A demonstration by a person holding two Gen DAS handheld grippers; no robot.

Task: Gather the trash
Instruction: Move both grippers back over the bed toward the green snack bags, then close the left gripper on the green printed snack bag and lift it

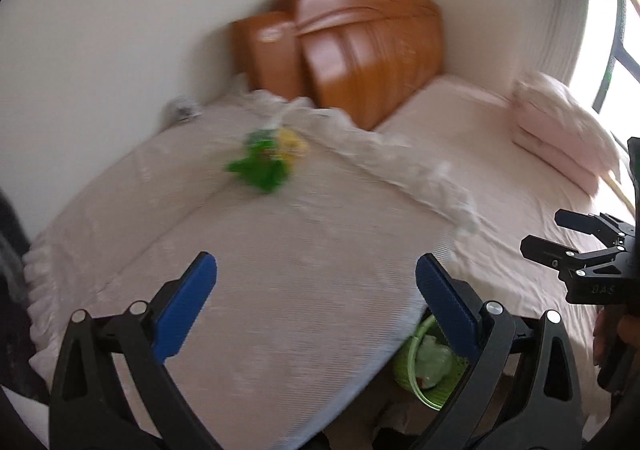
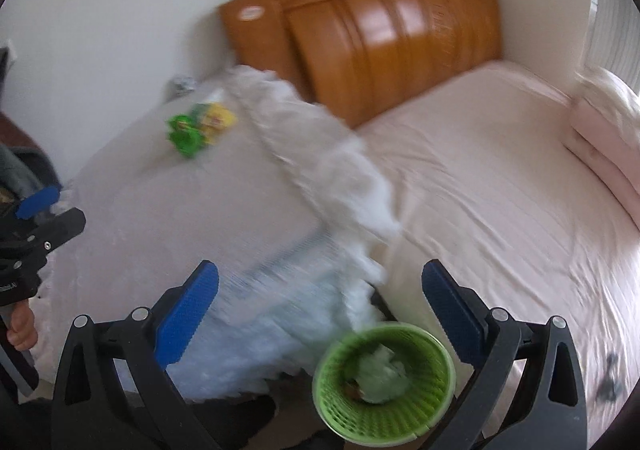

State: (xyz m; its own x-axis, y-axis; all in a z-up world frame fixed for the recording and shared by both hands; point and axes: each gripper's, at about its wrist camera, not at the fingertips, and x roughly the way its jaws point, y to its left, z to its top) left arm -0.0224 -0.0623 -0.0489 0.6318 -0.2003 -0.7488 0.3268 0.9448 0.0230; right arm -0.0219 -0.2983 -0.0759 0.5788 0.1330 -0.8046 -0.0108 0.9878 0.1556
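While green wrappers (image 1: 264,157) lie on bench (image 1: 280,290), both tongs, left (image 1: 316,302) and right (image 2: 320,306), held released, nothing gripped; green basket (image 2: 384,382) seen below.

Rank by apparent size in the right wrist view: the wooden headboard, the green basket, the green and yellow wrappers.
1. Wooden headboard, clearly the largest.
2. Green basket, though it sits nearest the camera, which inflates it.
3. Green and yellow wrappers, the smallest, lying farther off on the covered surface.
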